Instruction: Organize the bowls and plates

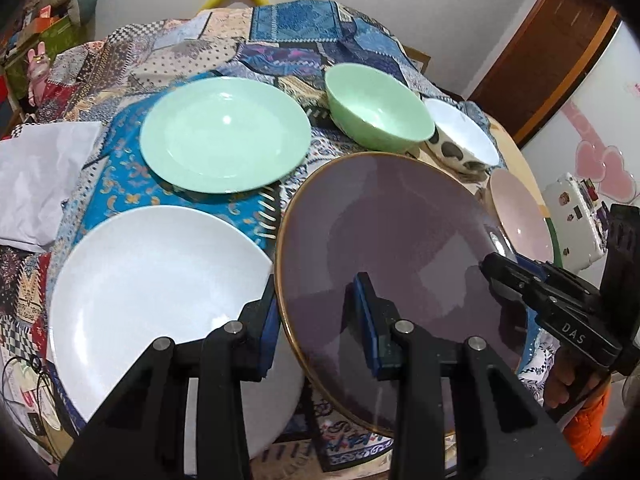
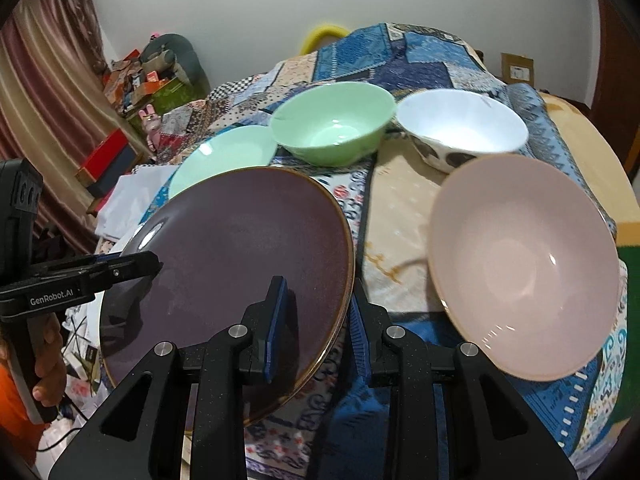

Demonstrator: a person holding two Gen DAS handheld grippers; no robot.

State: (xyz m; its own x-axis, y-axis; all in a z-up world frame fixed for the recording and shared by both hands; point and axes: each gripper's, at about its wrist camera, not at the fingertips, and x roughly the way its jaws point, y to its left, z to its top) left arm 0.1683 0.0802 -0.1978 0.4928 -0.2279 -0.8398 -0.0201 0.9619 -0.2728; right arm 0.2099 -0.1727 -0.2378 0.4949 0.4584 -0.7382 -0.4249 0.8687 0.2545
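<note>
A dark purple plate [image 1: 384, 240] with a gold rim is held tilted above the table by both grippers. My left gripper [image 1: 316, 320] is shut on its left rim; my right gripper [image 2: 316, 312] is shut on its right rim [image 2: 240, 248] and shows at the plate's far edge in the left wrist view [image 1: 504, 276]. A white plate [image 1: 152, 288] lies left of it, a mint green plate [image 1: 224, 136] behind. A green bowl [image 2: 332, 120], a white spotted bowl [image 2: 460, 128] and a pink bowl [image 2: 520, 268] stand to the right.
A patchwork cloth [image 1: 288, 28] covers the table. A white cloth [image 1: 36, 184] lies at the left edge. Boxes and clutter [image 2: 136, 80] stand by the wall beyond the table. A white case [image 1: 572, 224] sits off the right side.
</note>
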